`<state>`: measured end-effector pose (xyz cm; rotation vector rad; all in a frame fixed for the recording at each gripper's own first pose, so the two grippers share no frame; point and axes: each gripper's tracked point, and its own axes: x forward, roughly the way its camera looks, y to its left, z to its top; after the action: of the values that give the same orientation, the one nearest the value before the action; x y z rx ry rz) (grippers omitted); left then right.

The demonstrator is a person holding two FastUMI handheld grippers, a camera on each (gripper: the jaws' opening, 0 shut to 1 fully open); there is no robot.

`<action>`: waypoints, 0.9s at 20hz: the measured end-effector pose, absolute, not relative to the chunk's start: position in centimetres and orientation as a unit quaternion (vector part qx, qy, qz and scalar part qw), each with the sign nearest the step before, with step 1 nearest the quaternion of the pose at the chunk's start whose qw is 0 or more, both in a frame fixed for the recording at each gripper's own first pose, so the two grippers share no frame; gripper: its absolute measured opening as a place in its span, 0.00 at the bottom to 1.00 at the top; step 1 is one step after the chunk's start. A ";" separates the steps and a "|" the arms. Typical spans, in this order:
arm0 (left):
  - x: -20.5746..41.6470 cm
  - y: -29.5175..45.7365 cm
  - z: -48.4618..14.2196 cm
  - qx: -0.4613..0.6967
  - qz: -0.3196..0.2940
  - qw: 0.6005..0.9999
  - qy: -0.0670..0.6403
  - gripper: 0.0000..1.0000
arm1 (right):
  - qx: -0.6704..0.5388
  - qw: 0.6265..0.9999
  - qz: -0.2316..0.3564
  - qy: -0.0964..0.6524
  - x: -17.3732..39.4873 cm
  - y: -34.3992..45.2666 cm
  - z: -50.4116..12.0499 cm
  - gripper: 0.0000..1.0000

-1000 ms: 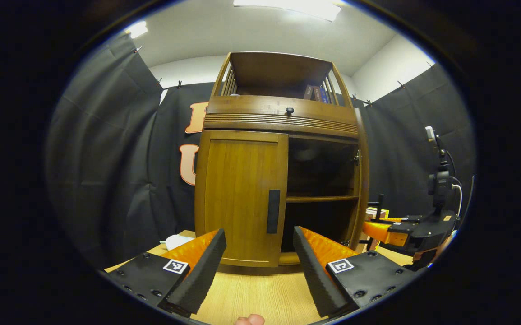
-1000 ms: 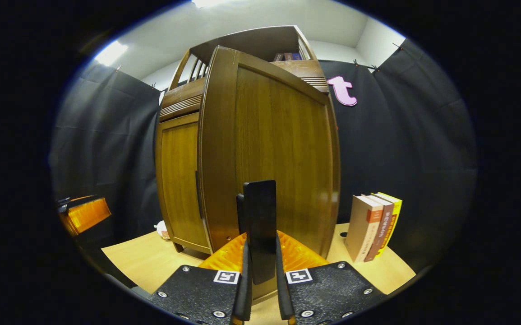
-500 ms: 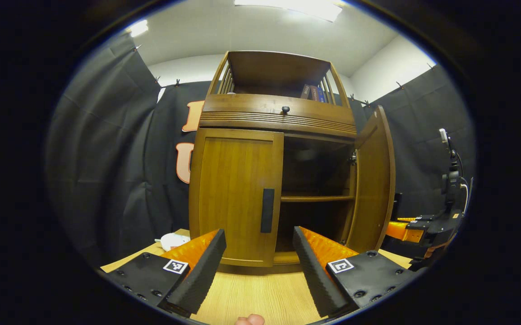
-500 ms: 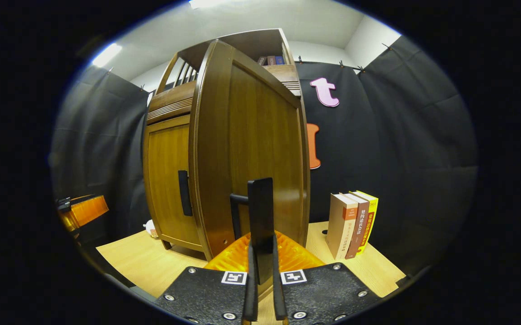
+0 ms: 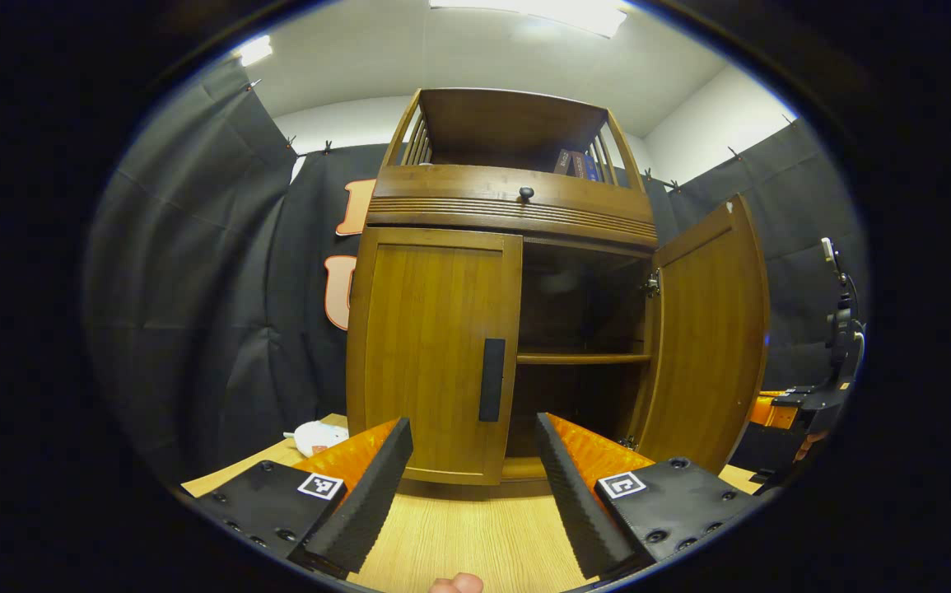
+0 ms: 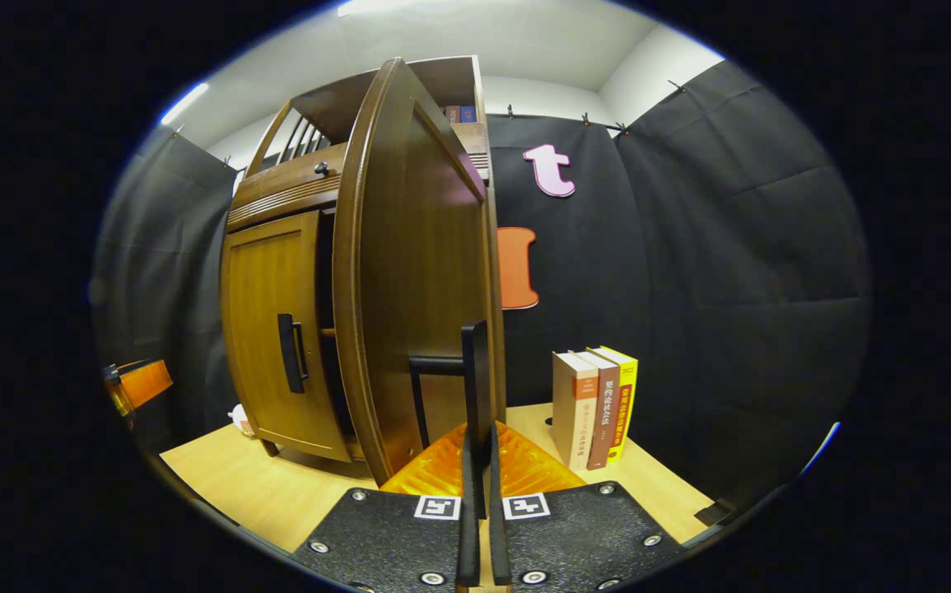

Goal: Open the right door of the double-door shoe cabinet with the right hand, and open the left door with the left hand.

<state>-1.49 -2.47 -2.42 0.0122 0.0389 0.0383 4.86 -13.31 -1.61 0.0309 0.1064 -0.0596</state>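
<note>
**Right door swung wide, left door shut**

In the left gripper view the shoe cabinet (image 5: 516, 280) fills the centre of the frame, standing on the pale wooden surface (image 5: 475, 535). Its left door (image 5: 430, 350) is shut, with its dark vertical handle (image 5: 491, 380) near the inner edge. The right door (image 5: 710, 338) stands wide open at centre right, hinged on the cabinet's right side. The opened compartment is dark; one horizontal shelf (image 5: 582, 358) crosses it at mid height, and I cannot make out anything lying on or under it. Above the doors is a drawer front with a small round knob (image 5: 526, 193), and above that an open top shelf holding a few upright books (image 5: 572, 163) at its right end.

The left tool (image 5: 475, 486) sits at bottom centre with its fingers spread wide apart and nothing between them, in front of the closed left door and apart from it. A white object (image 5: 319, 435) lies on the surface at lower left beside the cabinet.

In the right gripper view the right tool (image 6: 480, 494) at bottom centre is clamped on the right door's handle (image 6: 475, 387), both fingers pressing its vertical bar. The open door runs edge-on up the middle of the frame. Three books (image 6: 599, 403) stand upright on the surface at centre right, near the cabinet's side.
</note>
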 end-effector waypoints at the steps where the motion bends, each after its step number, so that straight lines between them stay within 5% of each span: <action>1: -1.3 -2.4 -2.4 0.008 0.019 1.000 0.019 1.00 | 0.013 0.998 -0.039 0.054 4.7 -14.2 -1.6 0.04; 3: -1.2 -2.3 -2.5 0.012 0.021 0.999 0.021 0.93 | 0.024 0.998 -0.036 0.054 4.6 -15.3 -1.7 0.01; 18: -1.1 -0.7 -2.5 0.001 0.044 0.999 0.023 0.93 | 0.041 0.994 0.085 0.060 5.4 -20.4 -1.5 0.02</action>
<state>-1.11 -0.73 -2.47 0.0011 0.0457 0.0884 5.37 -20.40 -1.55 0.0813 0.1209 0.1702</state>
